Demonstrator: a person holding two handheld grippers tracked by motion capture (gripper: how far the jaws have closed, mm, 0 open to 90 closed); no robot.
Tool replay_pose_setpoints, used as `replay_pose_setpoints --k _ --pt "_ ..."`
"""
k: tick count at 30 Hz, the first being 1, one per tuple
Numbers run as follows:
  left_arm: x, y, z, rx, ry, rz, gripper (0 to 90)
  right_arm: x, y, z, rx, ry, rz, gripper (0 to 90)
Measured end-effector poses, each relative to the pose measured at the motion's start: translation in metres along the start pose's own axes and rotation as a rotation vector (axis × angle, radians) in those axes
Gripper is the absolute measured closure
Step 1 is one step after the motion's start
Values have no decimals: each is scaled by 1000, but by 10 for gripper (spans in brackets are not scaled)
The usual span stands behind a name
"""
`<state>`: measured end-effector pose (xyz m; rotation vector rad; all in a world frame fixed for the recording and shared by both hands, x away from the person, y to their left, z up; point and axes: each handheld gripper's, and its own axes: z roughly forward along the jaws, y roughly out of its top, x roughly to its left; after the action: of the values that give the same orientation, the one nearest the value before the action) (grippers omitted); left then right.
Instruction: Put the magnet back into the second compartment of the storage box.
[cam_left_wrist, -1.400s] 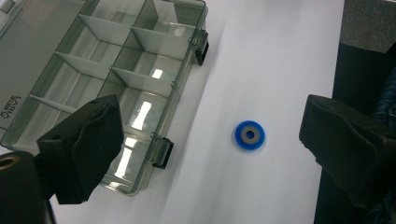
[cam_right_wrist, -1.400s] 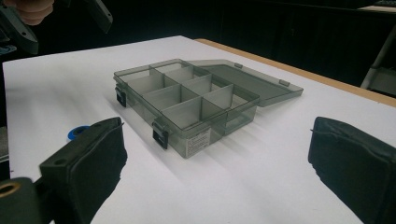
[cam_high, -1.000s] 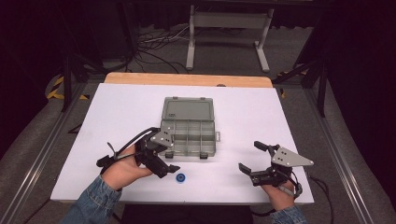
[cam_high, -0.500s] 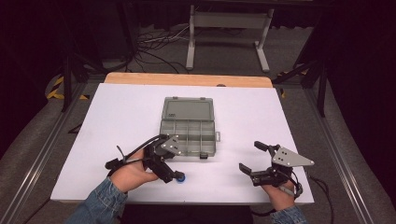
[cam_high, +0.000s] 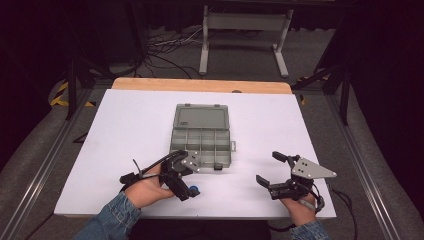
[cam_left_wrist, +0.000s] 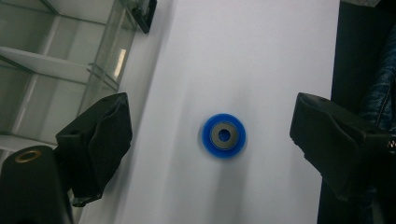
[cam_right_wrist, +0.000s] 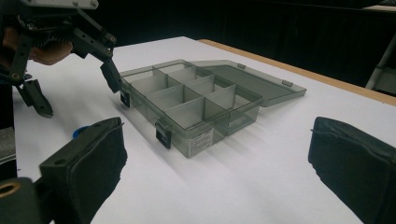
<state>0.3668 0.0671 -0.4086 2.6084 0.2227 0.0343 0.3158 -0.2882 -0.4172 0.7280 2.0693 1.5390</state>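
With its jaws wide apart and holding nothing, the left gripper (cam_left_wrist: 212, 140) hangs over a small blue ring (cam_left_wrist: 224, 135) at frame centre on the white table (cam_left_wrist: 261, 51), where a clean pick likely calls for a straight, centred descent before closing.

Metal stand (cam_high: 243, 37) and cables (cam_high: 165, 47) behind white table (cam_high: 130, 125)
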Motion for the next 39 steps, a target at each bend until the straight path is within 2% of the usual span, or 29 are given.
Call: replay_pose_setpoints --k 15,23,28,33,39 --pt "-1 -2 19 77 -41 6 133 0 0 0 -4 9 5 45" --pt "-2 -5 24 110 -46 2 133 0 0 1 -1 13 6 45" --pt "-2 -5 26 115 -46 6 135 0 -1 1 0 15 6 45" --pt "-2 -5 26 117 -43 5 202 0 0 1 -1 17 8 45" --pt "-3 -5 26 117 -41 15 345 -1 -1 1 2 23 12 45"
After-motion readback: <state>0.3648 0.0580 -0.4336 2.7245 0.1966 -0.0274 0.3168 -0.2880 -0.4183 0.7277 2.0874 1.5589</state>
